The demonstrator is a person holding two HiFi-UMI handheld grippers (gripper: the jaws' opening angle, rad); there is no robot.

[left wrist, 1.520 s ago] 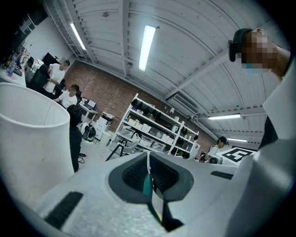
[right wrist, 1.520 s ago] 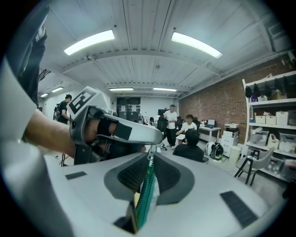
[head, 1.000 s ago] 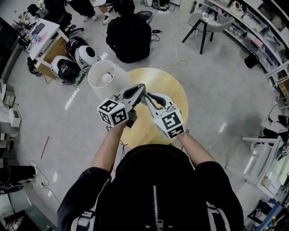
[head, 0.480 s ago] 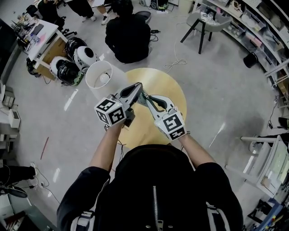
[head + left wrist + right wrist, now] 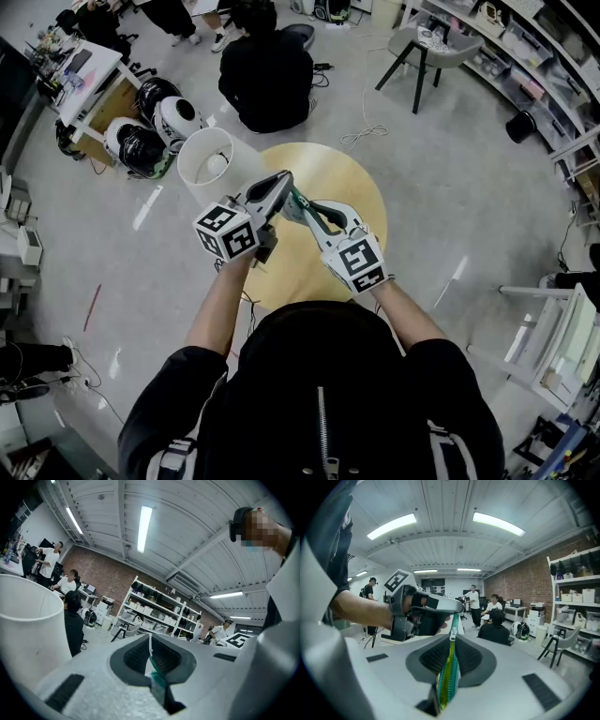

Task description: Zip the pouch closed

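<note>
1. Left gripper (image 5: 150, 638): jaws squeezed tight together, pinching a thin teal end of the pouch (image 5: 449, 670) right at the tips.
2. Middle: the pouch is up in the air, edge-on, spanning the short gap between both sets of tips, over the round yellow table (image 5: 361, 192).
3. Right gripper (image 5: 453, 638): jaws clamped on the zipper edge. Teal and yellow-green tape runs back between the pads, and the silver zipper pull (image 5: 453, 632) pokes out at the far tips, just beside the left gripper.

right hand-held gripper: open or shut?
Shut on the pouch: in the right gripper view, the right hand-held gripper pinches its green zipper edge between the pads.
</note>
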